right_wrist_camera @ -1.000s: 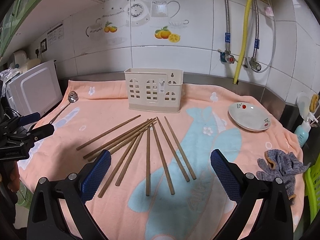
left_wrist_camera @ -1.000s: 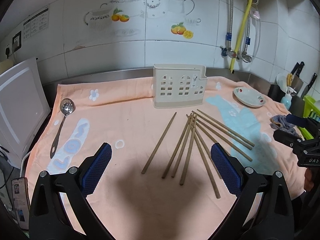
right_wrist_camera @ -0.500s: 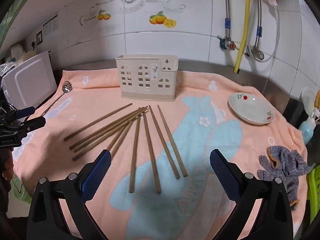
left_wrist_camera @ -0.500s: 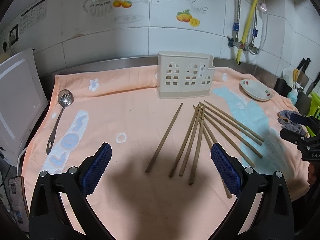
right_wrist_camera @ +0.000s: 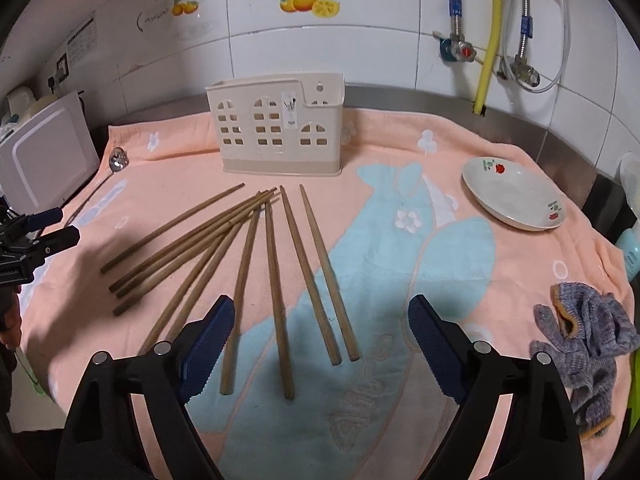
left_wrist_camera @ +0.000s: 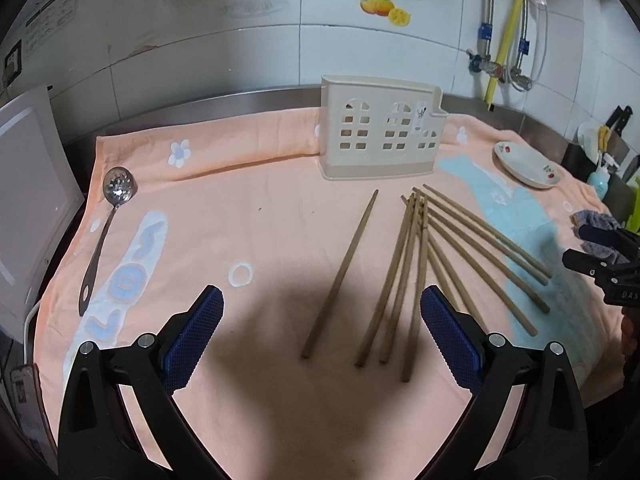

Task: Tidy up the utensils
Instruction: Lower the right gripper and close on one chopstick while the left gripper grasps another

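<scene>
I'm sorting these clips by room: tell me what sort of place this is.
Most likely a home kitchen counter. White wall tiles with fruit decals, water valves and hoses on the wall, and a cream utensil holder with wooden chopsticks and a plate on a towel.

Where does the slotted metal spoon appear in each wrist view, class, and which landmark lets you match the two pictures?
Left wrist view: the slotted spoon lies at far left on the peach towel, bowl pointing towards the wall.
Right wrist view: the spoon is small, at the towel's far left edge, beside the white appliance.
Shared landmark: the cream utensil holder standing at the back, behind the chopsticks.
</scene>
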Motion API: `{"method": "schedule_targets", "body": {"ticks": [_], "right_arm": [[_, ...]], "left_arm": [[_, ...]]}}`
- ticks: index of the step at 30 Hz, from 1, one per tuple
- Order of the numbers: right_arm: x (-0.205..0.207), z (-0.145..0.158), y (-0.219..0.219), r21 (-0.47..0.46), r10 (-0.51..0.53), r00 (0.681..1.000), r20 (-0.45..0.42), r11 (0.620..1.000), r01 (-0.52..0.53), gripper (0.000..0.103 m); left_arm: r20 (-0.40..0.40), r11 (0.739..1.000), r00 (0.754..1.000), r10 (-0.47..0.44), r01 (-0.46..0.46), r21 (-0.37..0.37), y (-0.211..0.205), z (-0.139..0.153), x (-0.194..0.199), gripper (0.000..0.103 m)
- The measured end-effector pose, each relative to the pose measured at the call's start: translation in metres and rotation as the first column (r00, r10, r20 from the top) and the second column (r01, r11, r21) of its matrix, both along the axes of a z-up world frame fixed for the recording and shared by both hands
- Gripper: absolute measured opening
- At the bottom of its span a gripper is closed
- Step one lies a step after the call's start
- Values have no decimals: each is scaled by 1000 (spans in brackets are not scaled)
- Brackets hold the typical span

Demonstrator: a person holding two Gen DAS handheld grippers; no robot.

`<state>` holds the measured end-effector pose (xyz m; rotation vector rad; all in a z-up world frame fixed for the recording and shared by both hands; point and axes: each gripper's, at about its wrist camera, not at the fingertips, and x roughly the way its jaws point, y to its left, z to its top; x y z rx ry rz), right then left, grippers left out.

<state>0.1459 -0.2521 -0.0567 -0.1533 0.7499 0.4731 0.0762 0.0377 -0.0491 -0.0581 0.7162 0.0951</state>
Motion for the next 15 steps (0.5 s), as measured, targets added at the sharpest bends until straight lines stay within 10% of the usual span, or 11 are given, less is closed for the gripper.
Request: {"method": "schedule_targets", "body": {"ticks": [15], "right_arm": [[37, -27, 4, -38, 28, 996, -80, 999, -31, 69]], "left_arm": [[-63, 999, 997, -43, 43, 4, 11, -17, 36, 97]]}}
